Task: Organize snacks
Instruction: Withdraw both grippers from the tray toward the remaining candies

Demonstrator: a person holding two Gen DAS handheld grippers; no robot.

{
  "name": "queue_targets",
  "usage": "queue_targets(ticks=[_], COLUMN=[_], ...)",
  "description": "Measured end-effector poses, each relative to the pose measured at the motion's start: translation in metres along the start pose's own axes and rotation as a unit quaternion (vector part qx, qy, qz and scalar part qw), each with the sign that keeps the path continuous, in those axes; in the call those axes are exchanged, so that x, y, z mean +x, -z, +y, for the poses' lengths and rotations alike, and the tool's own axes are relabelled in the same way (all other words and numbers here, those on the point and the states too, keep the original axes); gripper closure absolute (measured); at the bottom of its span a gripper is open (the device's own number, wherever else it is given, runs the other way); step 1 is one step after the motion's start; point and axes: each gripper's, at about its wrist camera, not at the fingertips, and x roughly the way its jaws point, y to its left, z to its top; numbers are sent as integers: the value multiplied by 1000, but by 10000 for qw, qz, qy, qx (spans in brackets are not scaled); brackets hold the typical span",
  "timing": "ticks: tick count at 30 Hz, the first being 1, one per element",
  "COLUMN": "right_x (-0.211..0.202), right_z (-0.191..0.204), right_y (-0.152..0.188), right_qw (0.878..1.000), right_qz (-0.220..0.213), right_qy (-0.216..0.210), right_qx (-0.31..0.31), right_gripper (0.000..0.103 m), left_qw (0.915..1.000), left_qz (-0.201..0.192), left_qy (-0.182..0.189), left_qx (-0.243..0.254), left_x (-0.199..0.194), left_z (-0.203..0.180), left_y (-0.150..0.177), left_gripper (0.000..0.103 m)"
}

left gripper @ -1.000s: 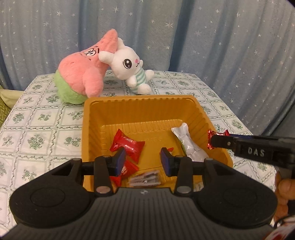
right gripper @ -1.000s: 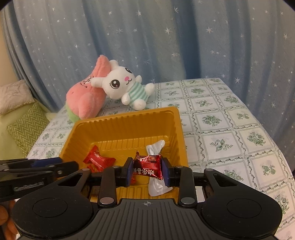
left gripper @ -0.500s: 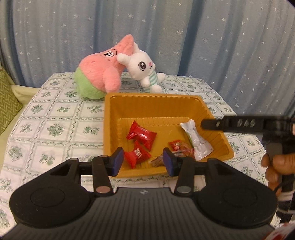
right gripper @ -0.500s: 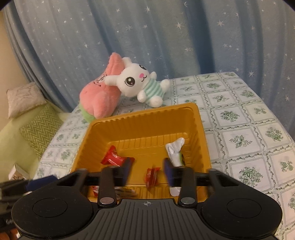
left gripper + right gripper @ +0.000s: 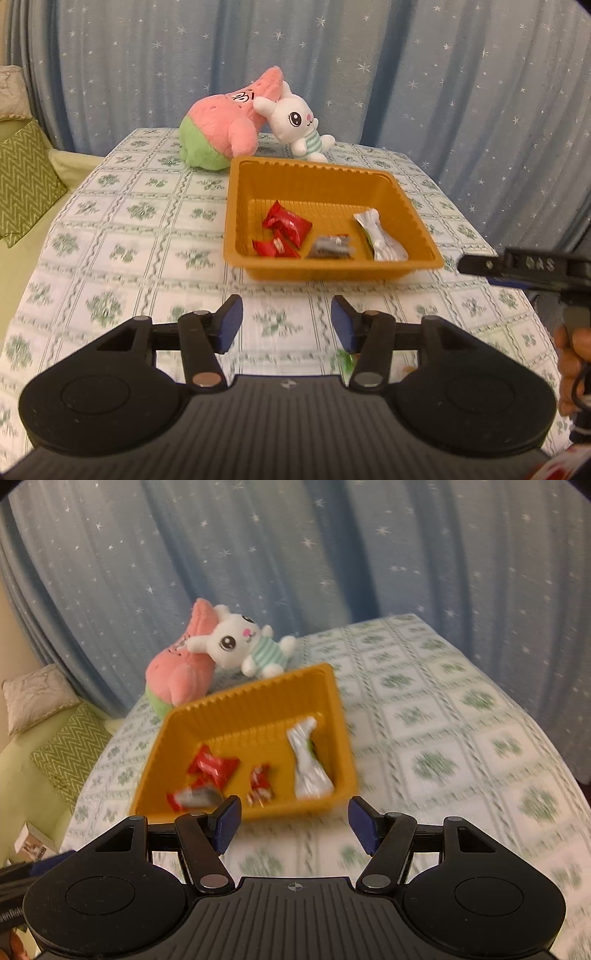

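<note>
Both grippers, left (image 5: pixel 286 325) and right (image 5: pixel 293 825), gape wide and empty below the tray (image 5: pixel 236 206); next likely fetching any remaining snack.

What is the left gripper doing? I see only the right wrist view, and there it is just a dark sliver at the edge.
Observer: The left gripper has its jaws open and empty, over the tablecloth on the near side of the orange tray.
Operator: Is anything lying outside the tray?
Observer: Something green lies on the cloth, partly hidden by that gripper; I cannot tell what it is.
Operator: The tray's contents are blurred here. What is the grey thing?
Observer: A dark grey packet, between the red candies and the silver packet.
</note>
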Motion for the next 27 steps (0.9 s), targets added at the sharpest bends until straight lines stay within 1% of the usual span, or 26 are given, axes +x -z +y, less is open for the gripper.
queue_targets(ticks=[4,6,12,16,19,22,27], right_x=[-34,-50,-87,-103,-112,-118,-122], right_z=[-6,-7,-12,-9,-6,-1,3], right_y=[29,45,90,114,127,138,144], right_qw=[9999,9997,9990,9990,9990,9991,9991], right_qz=[-41,-40,81,184,216,246,216], right_qy=[144,206,254,278,354,343,357], right_qx=[66,108,357,308,193,71,-63], right_gripper=[39,39,39,39,39,39,39], left_qw=[9997,9997,9997,9998,9998,9996,9993], left_qz=[35,50,58,91,124,183,272], left_qy=[20,28,84,132,170,210,256], left_qx=[-220,-253,-244,-145,-50,-5,42], left_x=[-21,-30,-58,-71,-79,-82,-84], left_z=[-1,-1,-9,-16,-21,-25,-30], left_y=[18,27,53,66,76,85,94], left_gripper=[50,49,45,43,41,39,37])
